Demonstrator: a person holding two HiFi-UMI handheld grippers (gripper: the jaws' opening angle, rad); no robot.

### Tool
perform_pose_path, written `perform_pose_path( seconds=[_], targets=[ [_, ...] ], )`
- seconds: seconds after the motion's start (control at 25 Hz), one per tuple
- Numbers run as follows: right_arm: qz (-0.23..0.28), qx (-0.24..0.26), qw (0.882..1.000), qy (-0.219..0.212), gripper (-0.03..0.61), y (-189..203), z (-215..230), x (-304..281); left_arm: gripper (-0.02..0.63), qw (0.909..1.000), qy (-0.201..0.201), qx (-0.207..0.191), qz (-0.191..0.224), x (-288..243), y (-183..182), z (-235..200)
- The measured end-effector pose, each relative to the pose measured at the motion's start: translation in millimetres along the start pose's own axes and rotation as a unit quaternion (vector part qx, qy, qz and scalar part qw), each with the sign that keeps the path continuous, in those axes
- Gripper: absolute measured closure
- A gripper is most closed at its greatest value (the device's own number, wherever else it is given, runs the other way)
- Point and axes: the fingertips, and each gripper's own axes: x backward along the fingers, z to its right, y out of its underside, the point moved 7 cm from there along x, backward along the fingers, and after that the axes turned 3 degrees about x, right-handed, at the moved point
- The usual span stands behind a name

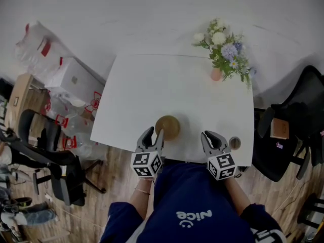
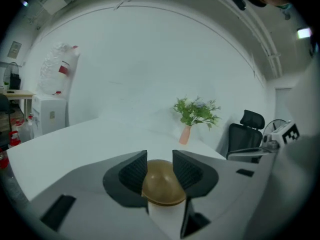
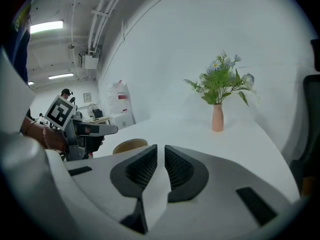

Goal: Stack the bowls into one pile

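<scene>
Head view: brown bowl [image 1: 168,127] sat at the table's [image 1: 147,85] near edge. Left gripper [image 1: 155,132] stood released at its rim, apparently after placing it; right gripper [image 1: 213,135] waited, jaws slightly parted, empty.

Light: dim, flat | source: ceiling lamps [image 3: 46,26] | edges: fisheye-bent, dark

Navy shirt [image 1: 190,201], white print; bracelet [image 1: 143,191]; grey left claw [image 1: 154,132], right claw [image 1: 212,136].

The person's blue shirt [image 1: 188,202] bears the word "nice".
</scene>
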Motion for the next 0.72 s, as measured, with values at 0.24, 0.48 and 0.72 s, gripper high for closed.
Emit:
perform_pose_path(
  seconds=[0.24,0.48,0.72],
  targets=[
    [0.004,0.003,1.0,-0.005,0.515,-0.8,-1.9,-2.4,0.468,0.9953,0.093,-0.022,0.01,12.5,5.6,33.0],
    [0.007,-0.004,1.0,0.005,0.537,0.0,-2.4,-1.8,0.568,0.9922,0.123,-0.02,0.007,16.5,14.4,41.4],
    [0.024,-0.011,0.999,0.042,0.557,-2.3,3.1,7.1,0.597,0.9956,0.093,-0.011,0.014,21.2,13.5,32.1]
  ],
)
